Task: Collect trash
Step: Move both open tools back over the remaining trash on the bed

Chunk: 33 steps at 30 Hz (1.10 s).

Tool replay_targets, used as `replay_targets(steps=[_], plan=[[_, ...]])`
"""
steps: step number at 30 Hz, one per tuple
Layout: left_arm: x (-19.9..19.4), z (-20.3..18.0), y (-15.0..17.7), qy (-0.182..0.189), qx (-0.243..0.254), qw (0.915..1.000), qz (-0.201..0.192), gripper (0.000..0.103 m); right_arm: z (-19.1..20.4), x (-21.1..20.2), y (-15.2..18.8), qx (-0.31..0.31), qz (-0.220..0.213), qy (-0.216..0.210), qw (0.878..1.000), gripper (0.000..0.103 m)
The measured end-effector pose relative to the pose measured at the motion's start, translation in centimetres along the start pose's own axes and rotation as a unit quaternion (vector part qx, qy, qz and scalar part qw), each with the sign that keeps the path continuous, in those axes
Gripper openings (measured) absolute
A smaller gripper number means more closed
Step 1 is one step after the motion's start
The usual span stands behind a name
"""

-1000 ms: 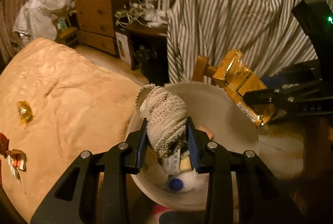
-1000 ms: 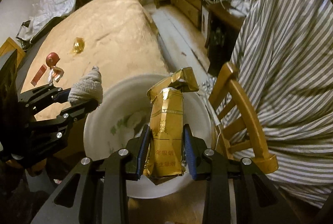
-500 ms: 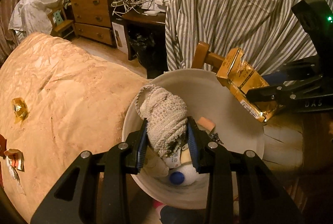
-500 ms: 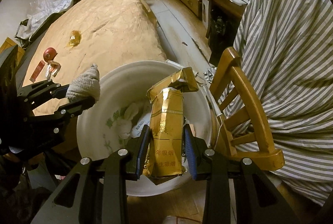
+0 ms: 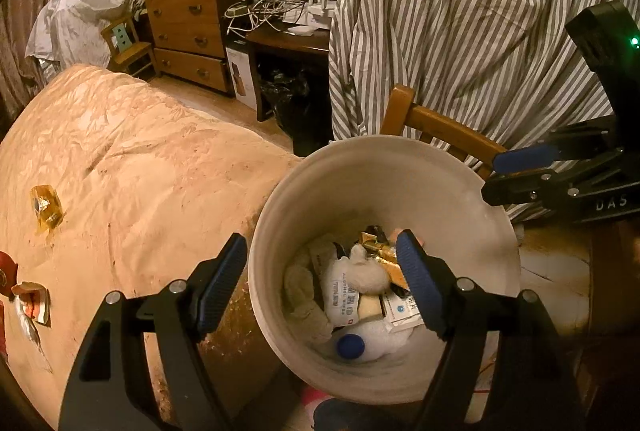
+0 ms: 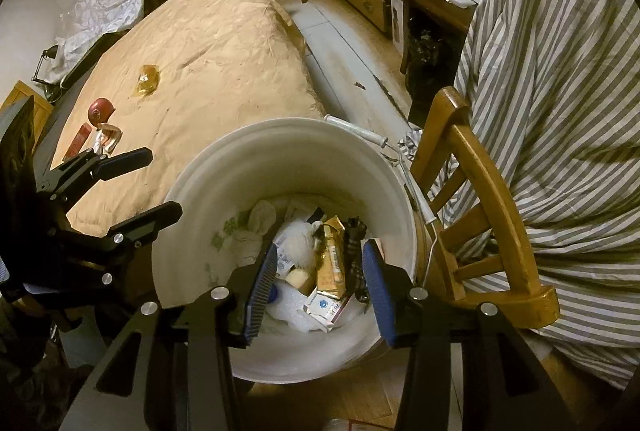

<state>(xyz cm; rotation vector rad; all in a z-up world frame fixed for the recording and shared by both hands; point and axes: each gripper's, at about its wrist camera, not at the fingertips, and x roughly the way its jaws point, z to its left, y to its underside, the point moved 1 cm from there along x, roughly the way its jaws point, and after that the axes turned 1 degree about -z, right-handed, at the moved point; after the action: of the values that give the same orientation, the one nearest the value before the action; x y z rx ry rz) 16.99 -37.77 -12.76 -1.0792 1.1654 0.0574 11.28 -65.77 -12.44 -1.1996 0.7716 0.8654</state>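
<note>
A white bucket (image 5: 472, 191) (image 6: 224, 167) stands by the bed and holds trash: a gold foil carton (image 6: 332, 259) (image 5: 384, 261), a grey cloth wad (image 5: 304, 291) (image 6: 260, 217), wipes packets and a blue-capped bottle (image 5: 350, 345). My left gripper (image 5: 320, 283) is open and empty over the bucket's left rim; it also shows in the right wrist view (image 6: 148, 183). My right gripper (image 6: 318, 291) is open and empty above the bucket; it also shows in the left wrist view (image 5: 504, 171). On the bed lie a gold wrapper (image 5: 46, 209) (image 6: 149, 79), a red item (image 6: 100, 109) and torn wrappers (image 5: 30, 305).
A tan-covered bed (image 5: 140, 167) lies to the left. A wooden chair (image 6: 492, 199) draped in striped cloth (image 5: 460, 31) stands right of the bucket. A dresser (image 5: 184, 19) and a cable-strewn desk (image 5: 288, 35) stand at the back.
Both grippers have opened. The cloth wad has dropped from the left gripper and the gold carton from the right one; both now lie in the bucket.
</note>
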Motion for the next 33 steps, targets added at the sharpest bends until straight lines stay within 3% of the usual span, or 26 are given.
replay_targets(steps=[6,8,10,13,16,21,26,29,33], plan=[[-0.7,0.4,0.4,-0.002,-0.003,1.0000,-0.004,0.074,0.5,-0.6,0.1,-0.004,-0.015,-0.003,1.000,0.046],[-1.3,1.2,1.0,-0.005,-0.009,0.9999,-0.010,0.074,2.5,-1.6,0.3,-0.019,-0.042,-0.016,0.999,0.047],[-2.1,2.4,2.0,-0.012,-0.021,0.9996,-0.016,0.074,5.1,-2.5,0.6,-0.044,-0.072,-0.026,0.996,0.056],[-2.9,5.8,4.4,-0.035,-0.049,0.9980,-0.018,0.074,9.6,-3.1,1.1,-0.073,-0.111,-0.058,0.989,0.068],[-3.9,10.1,7.2,-0.063,-0.091,0.9938,-0.016,0.074,14.6,-2.4,1.5,-0.103,-0.135,-0.096,0.981,0.072],[-5.8,19.5,12.8,-0.128,-0.175,0.9762,-0.007,0.074,22.7,0.9,1.7,-0.142,-0.130,-0.155,0.969,0.074],[-7.2,29.0,17.4,-0.196,-0.261,0.9452,-0.011,0.074,28.8,4.7,1.8,-0.166,-0.098,-0.182,0.964,0.074],[-7.0,33.6,18.9,-0.217,-0.297,0.9296,-0.007,0.074,30.5,6.4,1.2,-0.167,-0.089,-0.185,0.964,0.074],[-5.4,36.6,18.5,-0.224,-0.301,0.9269,-0.003,0.074,31.4,8.6,0.5,-0.161,-0.075,-0.185,0.967,0.074]])
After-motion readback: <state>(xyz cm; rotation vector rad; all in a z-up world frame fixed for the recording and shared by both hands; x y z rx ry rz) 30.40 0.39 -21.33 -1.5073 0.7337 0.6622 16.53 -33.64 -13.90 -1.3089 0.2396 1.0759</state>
